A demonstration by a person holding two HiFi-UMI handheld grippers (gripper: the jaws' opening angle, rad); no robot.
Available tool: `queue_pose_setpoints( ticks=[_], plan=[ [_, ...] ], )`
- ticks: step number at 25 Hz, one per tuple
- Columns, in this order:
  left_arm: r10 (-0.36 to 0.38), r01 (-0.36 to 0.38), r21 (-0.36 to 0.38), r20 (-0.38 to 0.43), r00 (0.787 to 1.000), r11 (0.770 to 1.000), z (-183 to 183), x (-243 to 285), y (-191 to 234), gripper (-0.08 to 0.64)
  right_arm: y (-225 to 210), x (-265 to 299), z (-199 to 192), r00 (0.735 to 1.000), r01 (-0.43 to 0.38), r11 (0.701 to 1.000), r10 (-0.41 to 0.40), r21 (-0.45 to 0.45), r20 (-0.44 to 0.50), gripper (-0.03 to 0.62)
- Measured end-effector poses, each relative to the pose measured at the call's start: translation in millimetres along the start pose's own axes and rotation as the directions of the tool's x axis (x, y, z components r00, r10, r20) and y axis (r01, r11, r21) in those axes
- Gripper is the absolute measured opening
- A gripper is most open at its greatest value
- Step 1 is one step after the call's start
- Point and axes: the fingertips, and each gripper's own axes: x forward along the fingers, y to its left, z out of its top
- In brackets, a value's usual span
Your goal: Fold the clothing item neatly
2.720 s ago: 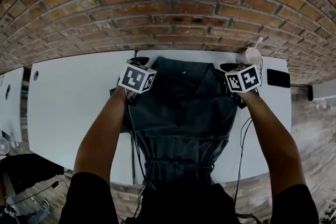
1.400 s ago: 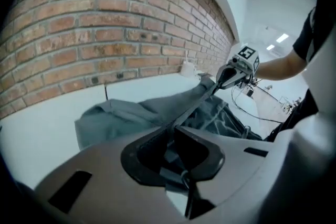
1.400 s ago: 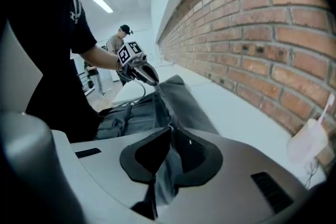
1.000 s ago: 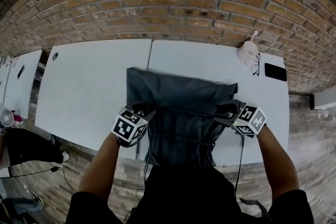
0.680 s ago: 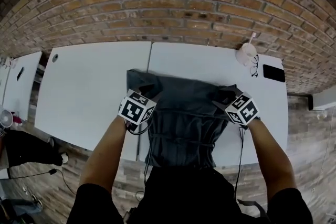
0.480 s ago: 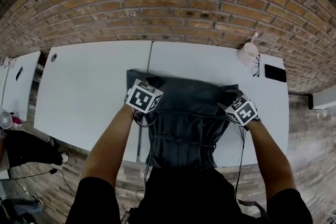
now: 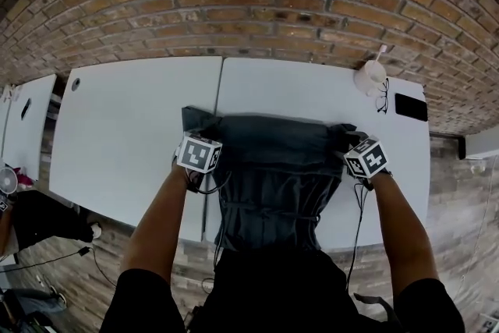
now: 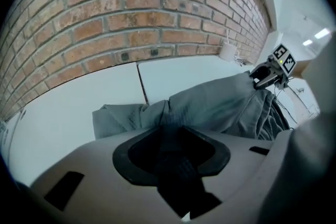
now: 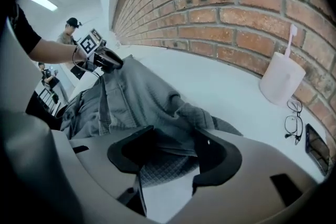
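Observation:
A dark grey garment [image 7: 273, 160] lies folded over on the white table [image 7: 132, 121], and its lower part hangs off the front edge toward me. My left gripper [image 7: 196, 148] is at its left side, shut on a dark bunch of the fabric [image 8: 170, 136]. My right gripper [image 7: 355, 143] is at the garment's right corner. Its jaws are opening; quilted grey cloth [image 9: 163, 165] lies loosely between them, and the pads stand apart from it. Each gripper view shows the other gripper across the garment: the right one [image 8: 268, 75] and the left one [image 9: 102, 57].
A pink cup [image 7: 369, 76] with a stick in it, a pair of glasses [image 7: 380, 96] and a black phone [image 7: 411, 107] sit at the table's far right by the brick wall [image 7: 249, 4]. A second white table [image 7: 23, 121] stands to the left. A person [image 9: 68, 31] stands far off.
Over the last second both grippers have moved from near the table's front edge toward the wall along the garment's sides. The folded garment now lies flatter.

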Motion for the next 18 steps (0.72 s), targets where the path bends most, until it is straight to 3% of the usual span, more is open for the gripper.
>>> queue_pose_setpoints(
  ticks=[4, 7, 10, 13, 16, 18],
  plan=[
    [0.057, -0.056, -0.029, 0.047, 0.997, 0.998, 3.3, -22.2, 2.5, 0.129, 14.3, -11.3, 3.6, 0.999, -0.021, 1.0, 0.021, 0.003, 0.037, 0.225],
    [0.121, -0.115, -0.048, 0.137, 0.983, 0.992, -2.8, -58.4, 1.1, 0.129, 39.6, -46.8, 12.7, 0.983, -0.017, 1.0, 0.02, -0.016, 0.182, 0.224],
    [0.153, -0.135, -0.116, 0.168, 0.974, 0.984, -35.0, -88.4, -5.2, 0.129, 72.8, -76.9, 5.6, 0.953, -0.048, 0.999, 0.041, 0.016, 0.302, 0.215],
    [0.164, -0.123, -0.207, 0.194, 0.967, 0.97, -67.7, -121.1, -18.9, 0.095, 97.5, -94.2, -6.0, 0.926, -0.07, 0.994, 0.036, 0.079, 0.377, 0.021],
    [0.164, -0.107, -0.253, 0.213, 0.963, 0.961, -94.4, -147.6, -35.8, 0.009, 118.9, -103.9, -19.2, 0.908, -0.113, 0.985, 0.047, 0.133, 0.417, 0.003],
    [0.145, -0.088, -0.245, 0.223, 0.964, 0.965, -108.0, -158.7, -47.0, 0.0, 131.1, -106.0, -28.8, 0.906, -0.129, 0.979, 0.051, 0.159, 0.419, 0.003]
  ],
)
